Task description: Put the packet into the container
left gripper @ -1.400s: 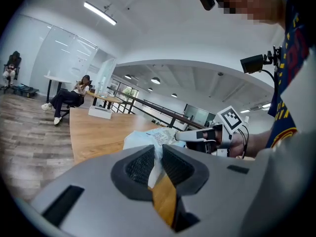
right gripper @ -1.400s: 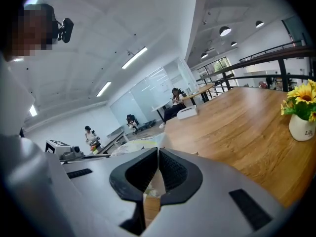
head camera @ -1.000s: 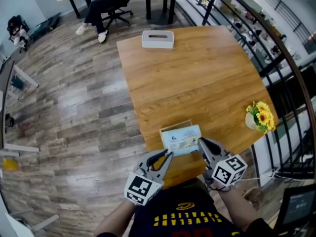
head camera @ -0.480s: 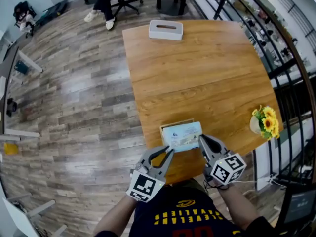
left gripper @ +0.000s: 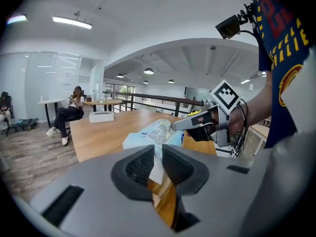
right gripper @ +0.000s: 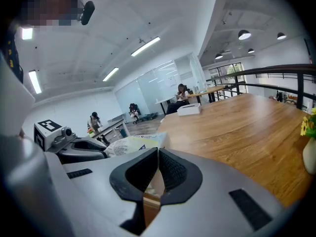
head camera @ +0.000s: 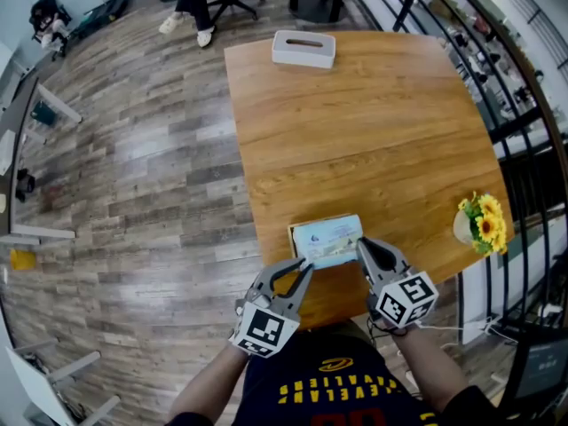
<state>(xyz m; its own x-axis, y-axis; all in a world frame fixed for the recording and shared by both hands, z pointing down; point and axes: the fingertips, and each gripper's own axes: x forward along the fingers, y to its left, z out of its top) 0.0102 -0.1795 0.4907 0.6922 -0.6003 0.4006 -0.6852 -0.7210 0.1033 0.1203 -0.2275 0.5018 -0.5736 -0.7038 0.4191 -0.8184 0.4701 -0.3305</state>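
Lower centre of the head view: the left gripper is clenched on the near-left edge of the packet; its own view shows a white corner nipped between the pads. The right gripper is likewise pinched on the packet's right edge, jaws almost together on the thin film. The packet hangs flat between the two, directly over the container, a tan open box at the near edge of the worktop. Only the box's rim shows round the packet, and contact is unclear. Risk, my judgement: the packet looks about as wide as the opening, so lowered flat it may bridge the rim rather than drop in. An uneven release could tip one end out, and the box sits near enough to the worktop edge to be nudged off. The edge pinches are shallow; slip possible. Print: blue logo and small text on the packet, illegible. Farther off: yellow flowers at right, white tissue box at the far end.
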